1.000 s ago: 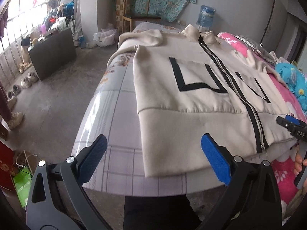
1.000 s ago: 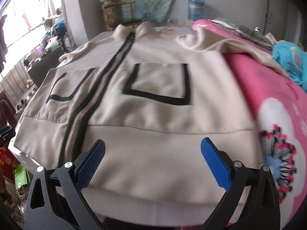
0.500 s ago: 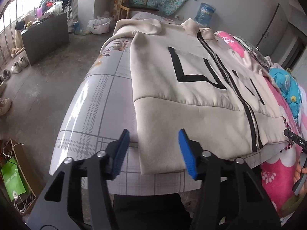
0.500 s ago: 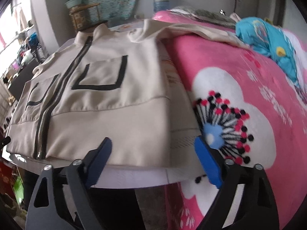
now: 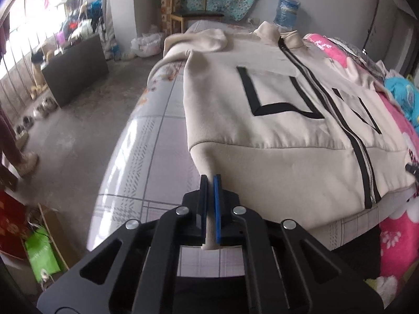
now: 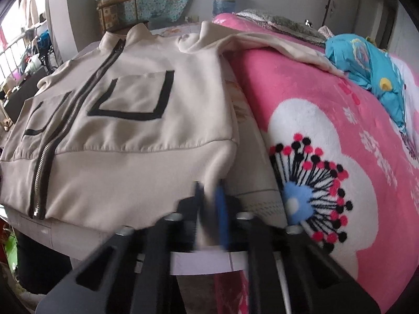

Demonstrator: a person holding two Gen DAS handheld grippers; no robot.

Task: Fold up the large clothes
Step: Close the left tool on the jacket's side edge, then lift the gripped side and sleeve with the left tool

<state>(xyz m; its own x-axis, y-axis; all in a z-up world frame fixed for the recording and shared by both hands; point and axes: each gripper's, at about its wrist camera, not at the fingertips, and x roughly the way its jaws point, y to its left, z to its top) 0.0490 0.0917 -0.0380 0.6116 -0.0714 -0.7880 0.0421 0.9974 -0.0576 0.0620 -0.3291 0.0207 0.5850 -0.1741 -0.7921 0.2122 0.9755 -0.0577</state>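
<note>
A large beige zip jacket (image 5: 275, 120) with black pocket outlines lies face up and flat on the bed, collar at the far end. My left gripper (image 5: 210, 180) is shut on the jacket's near left hem corner, with beige fabric pinched between the blue pads. In the right wrist view the same jacket (image 6: 131, 120) fills the left half. My right gripper (image 6: 209, 191) is shut on the near right hem corner, its blue pads blurred by motion. The tip of the right gripper (image 5: 412, 168) shows at the right edge of the left wrist view.
A pink flowered blanket (image 6: 340, 136) covers the bed to the right of the jacket, with a blue garment (image 6: 366, 60) on it. The checked bed cover (image 5: 146, 157) ends at the bed edge on the left. A dark cabinet (image 5: 76, 68), a wooden chair (image 5: 188, 7) and a water jug (image 5: 286, 13) stand beyond.
Both grippers went from wide open to shut. The left one closed on the left hem corner, and the right one moved right and closed on the right hem corner.
</note>
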